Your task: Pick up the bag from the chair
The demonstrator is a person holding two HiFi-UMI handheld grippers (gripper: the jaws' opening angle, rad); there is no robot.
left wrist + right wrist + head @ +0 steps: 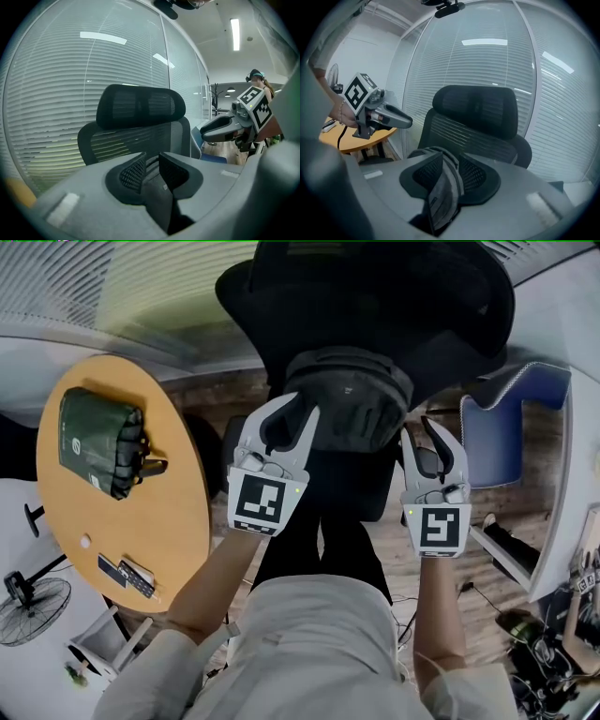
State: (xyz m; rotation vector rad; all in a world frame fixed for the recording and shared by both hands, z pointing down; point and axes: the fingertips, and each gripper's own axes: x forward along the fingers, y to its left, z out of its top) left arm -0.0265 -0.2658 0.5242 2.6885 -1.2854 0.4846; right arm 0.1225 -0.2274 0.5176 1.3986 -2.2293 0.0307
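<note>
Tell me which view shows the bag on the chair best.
The head view: the whole bag sits on the chair seat, seen from above. The right gripper view catches only a grey strip of it low in the frame; the left gripper view, at most a dark sliver.

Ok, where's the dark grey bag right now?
Head view, top centre: the dark bag lies on the black chair, between the left gripper and right gripper.
</note>
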